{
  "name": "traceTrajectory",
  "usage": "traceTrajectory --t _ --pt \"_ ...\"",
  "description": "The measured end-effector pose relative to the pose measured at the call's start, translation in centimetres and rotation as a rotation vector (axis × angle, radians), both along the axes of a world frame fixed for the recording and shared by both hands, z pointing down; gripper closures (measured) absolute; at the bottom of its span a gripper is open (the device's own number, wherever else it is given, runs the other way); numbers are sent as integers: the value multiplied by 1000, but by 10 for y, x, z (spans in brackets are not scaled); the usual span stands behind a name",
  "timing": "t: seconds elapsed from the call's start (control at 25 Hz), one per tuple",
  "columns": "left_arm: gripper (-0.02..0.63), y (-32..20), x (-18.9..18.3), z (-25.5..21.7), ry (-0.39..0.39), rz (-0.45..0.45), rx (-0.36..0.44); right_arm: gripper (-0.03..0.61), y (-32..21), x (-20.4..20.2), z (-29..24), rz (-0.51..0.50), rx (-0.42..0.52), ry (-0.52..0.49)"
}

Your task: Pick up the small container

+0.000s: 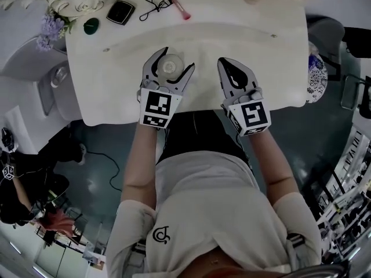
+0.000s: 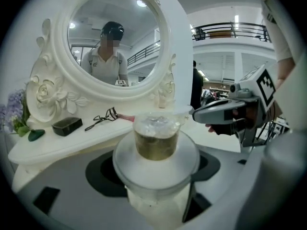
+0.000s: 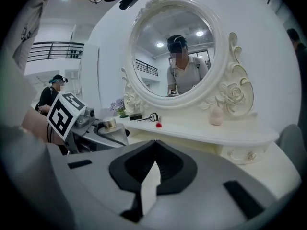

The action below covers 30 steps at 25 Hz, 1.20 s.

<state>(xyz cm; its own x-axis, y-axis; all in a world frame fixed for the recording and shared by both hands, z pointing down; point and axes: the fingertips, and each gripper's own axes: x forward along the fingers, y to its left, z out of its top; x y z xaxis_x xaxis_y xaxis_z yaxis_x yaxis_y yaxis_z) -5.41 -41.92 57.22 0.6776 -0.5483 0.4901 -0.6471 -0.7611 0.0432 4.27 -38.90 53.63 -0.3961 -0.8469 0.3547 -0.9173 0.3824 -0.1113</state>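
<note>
the left gripper (image 1: pixel 172 63) is clamped round the small container (image 2: pixel 156 140) near the front of the white vanity table (image 1: pixel 243 33). the right gripper (image 1: pixel 226 63) sits beside it, jaws together, empty. an eyelash curler (image 1: pixel 155 6) and a black case (image 1: pixel 120 11) lie by the ornate mirror (image 3: pixel 175 51).

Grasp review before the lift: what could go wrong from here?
1. The left hand-held gripper holds the small container by its round, glossy side; it may slip or twist in the lift.
2. The grip is near the table's front edge; a dropped container could roll off.
</note>
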Motion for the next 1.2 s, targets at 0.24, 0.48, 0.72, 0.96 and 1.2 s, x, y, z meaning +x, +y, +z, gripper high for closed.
traceTrajectory --t 0.24,0.48,0.72,0.96,1.2 --pt "264 6 -11 -45 24 7 49 571 2 -3 -28 16 39 15" --pt "264 17 -18 -96 61 3 98 571 8 -12 -68 17 107 8" --pt "264 19 -25 -148 70 10 163 571 15 -20 -101 -18 145 16" --pt "264 22 -34 -195 103 9 224 571 15 -9 -139 11 230 15" --pt "264 30 -42 -213 111 4 240 572 17 -4 -163 -2 277 31"
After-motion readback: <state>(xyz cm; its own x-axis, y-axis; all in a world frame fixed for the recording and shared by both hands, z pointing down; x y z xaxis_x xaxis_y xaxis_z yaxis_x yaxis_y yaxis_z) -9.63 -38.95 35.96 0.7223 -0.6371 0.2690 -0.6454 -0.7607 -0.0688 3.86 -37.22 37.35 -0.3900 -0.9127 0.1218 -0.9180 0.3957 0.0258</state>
